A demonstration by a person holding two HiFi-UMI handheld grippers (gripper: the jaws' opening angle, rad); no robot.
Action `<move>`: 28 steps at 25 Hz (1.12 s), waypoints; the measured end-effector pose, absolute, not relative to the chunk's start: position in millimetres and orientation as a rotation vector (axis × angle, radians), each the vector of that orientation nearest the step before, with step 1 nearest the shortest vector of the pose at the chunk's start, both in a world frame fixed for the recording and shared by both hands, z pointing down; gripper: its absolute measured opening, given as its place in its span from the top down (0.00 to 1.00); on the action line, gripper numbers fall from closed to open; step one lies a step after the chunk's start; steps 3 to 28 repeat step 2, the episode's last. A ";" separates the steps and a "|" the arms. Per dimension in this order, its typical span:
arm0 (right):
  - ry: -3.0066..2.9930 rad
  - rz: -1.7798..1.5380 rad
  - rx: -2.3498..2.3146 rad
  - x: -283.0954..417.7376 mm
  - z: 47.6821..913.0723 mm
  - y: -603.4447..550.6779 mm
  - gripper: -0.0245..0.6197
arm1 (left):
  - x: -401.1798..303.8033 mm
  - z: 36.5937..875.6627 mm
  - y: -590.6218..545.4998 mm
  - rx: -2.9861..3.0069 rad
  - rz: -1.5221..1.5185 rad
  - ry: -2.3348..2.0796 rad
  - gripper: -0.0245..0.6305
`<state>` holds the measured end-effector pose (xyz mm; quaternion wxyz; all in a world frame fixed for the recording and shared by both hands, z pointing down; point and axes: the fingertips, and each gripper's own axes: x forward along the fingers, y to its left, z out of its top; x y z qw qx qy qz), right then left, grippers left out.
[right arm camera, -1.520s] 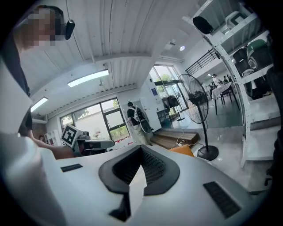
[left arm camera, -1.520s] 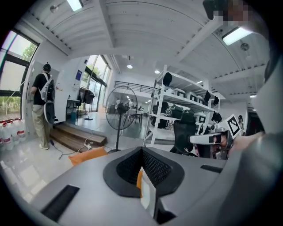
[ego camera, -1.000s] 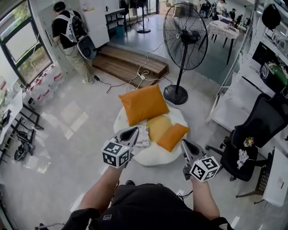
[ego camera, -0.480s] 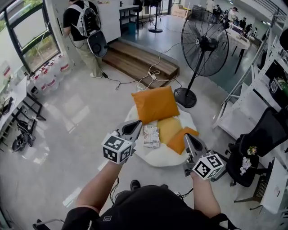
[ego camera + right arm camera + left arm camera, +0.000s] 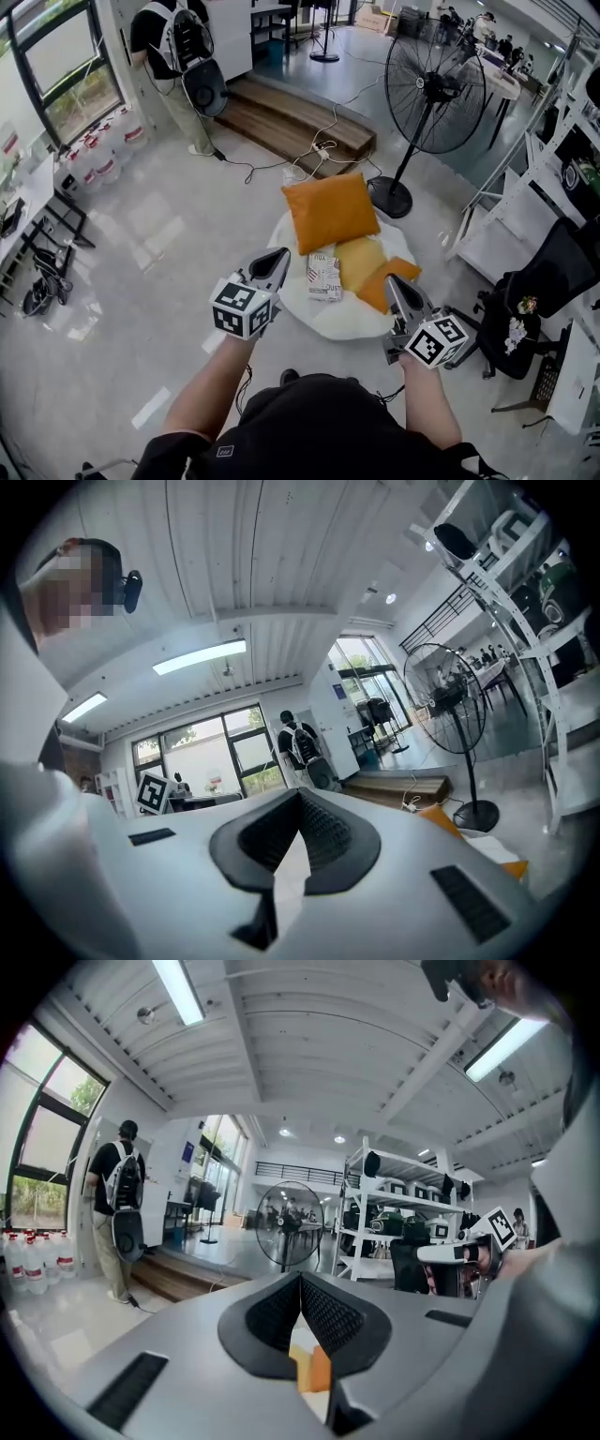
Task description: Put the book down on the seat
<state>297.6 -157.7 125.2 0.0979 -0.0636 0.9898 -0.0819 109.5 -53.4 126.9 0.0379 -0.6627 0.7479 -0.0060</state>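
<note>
Pale, glossy floor fills the room, and nearest the camera the person's two forearms reach forward, each holding a gripper. The left gripper has its jaws pressed together with nothing between them; its own view shows the ribbed pads meeting at the tip. In the head view that tip shows just left of the book, apart from it. The right gripper is likewise closed and empty, its pads meeting at the tip, and it hangs over the near right edge of the seat.

Just beyond the jaws stands the round white seat. The book lies flat on it, left of centre, cover up, with neither gripper touching it. Beside the book on the right lies a yellow cushion, and a small orange cushion overlaps its near right corner. A large orange cushion rests at the far side of the seat, tilted up.

Right of the seat are a black office chair and white shelving. Behind the seat a black pedestal fan stands upright, with cables trailing across the floor to a low wooden step. Farthest off, at the far left by the windows, a person wearing a backpack stands near a row of water bottles.
</note>
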 end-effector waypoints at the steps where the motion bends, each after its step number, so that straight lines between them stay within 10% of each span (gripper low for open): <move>1: 2.928 -0.247 -0.200 296.2 125.7 -156.5 0.94 | 105.1 127.1 -50.5 -2.030 -0.027 2.294 0.96; 28: 2.926 -0.250 -0.211 294.8 126.1 -155.2 0.94 | 100.8 127.4 -47.7 -2.027 -0.035 2.294 0.96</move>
